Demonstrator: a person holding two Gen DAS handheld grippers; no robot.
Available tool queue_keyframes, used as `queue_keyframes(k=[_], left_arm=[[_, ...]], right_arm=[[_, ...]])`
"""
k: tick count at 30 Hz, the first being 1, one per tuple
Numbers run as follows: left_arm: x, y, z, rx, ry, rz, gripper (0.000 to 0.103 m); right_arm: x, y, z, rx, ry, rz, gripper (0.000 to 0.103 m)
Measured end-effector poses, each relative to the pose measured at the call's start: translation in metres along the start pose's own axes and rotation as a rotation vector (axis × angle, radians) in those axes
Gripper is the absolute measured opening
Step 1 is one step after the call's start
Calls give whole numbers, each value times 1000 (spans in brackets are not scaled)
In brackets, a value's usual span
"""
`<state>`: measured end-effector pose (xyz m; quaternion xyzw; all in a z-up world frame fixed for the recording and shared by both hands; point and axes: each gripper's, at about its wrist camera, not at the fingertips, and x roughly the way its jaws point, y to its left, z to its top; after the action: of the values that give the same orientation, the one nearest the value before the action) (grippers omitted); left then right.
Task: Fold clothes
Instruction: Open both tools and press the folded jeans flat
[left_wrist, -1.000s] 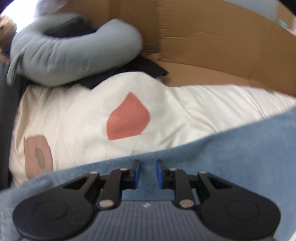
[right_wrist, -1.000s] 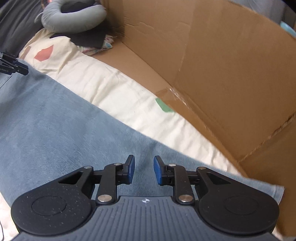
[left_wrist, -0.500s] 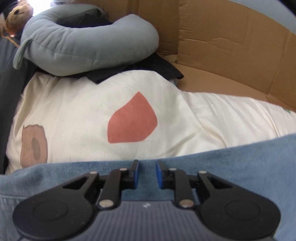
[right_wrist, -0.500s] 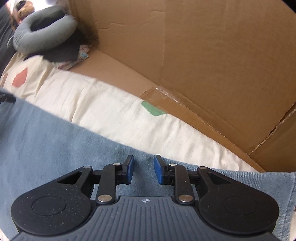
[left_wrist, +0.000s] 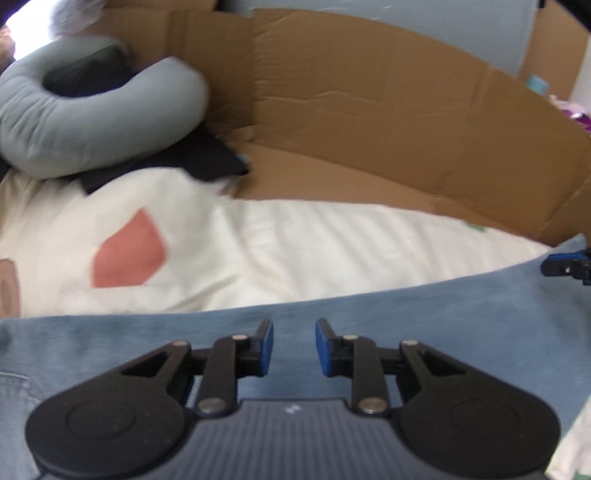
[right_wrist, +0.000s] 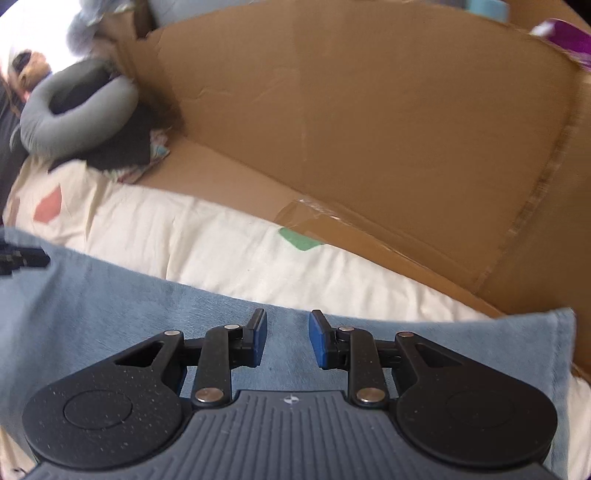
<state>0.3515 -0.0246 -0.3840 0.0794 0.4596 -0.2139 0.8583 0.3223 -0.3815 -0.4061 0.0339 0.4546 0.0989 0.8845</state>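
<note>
jaws wider apart, blue garment (left_wrist: 406, 317) beneath

Light-blue denim garment (left_wrist: 424, 314) spread flat across cream patterned bedding (left_wrist: 295, 251), far edge straight, corner at right (right_wrist: 554, 325).

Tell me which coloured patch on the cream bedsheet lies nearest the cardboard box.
The green patch on the cream bedsheet: it sits right against the brown cardboard box's lower edge. The coral red patch lies farther left, near the grey U-shaped neck pillow.
</note>
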Motion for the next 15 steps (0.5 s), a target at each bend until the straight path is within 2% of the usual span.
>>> queue_keyframes(k=[2,6,11,15], left_arm=[[-5,-15,1,9,-3,-34,34],[-15,-49,-1,65,-4,-104,35],[-14,-86,-11,86,32,-232,38],[-14,-116,-21,154,52,-261,38]], right_arm=[[-15,-5,-3,31,-13,6,32],[-45,-16,-18,86,-44,-4,33],[-80,-28,-47,86,-50,-22,36],[-105,-40,-71,113,-62,-31,36]])
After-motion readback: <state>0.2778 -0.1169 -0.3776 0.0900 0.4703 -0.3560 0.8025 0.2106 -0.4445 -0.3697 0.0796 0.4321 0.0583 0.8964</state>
